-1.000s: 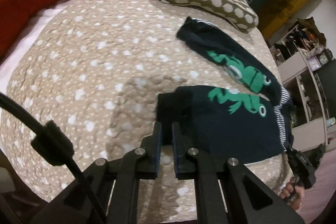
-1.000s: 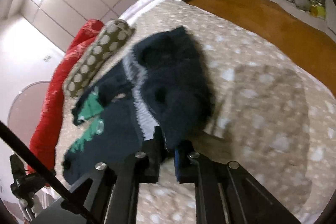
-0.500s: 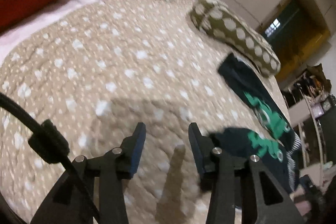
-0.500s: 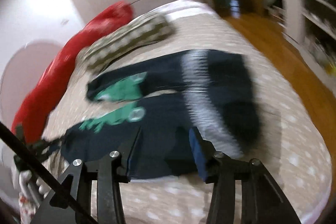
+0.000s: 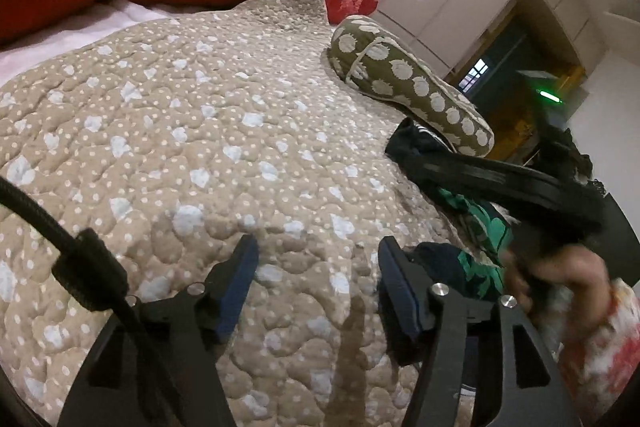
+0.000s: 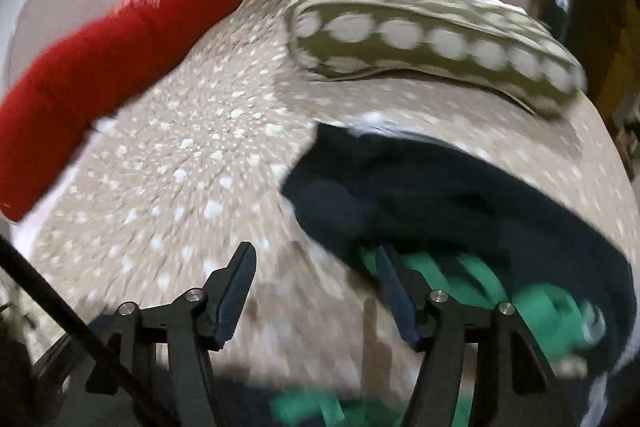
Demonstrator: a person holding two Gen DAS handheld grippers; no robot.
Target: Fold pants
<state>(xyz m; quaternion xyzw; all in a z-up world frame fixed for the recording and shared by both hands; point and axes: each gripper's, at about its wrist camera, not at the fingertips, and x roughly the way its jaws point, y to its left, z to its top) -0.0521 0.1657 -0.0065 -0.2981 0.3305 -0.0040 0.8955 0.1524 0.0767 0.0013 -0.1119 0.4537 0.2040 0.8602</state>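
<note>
**Both tools open, pants on bed**

My left tool [image 5: 316, 279] is spread wide over the spotted quilt [image 5: 180, 147], holding nothing. My right tool [image 6: 314, 283] is likewise agape and empty. Navy pants [image 6: 440, 195] with green print lie on the quilt near the dotted pillow [image 6: 420, 35]; right view blurred.

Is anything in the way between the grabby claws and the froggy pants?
Nothing visible is. Both the left hand-held gripper and the right hand-held gripper are open over the bedspread, with the pants just to their right. The spotted pillow lies beyond.
</note>
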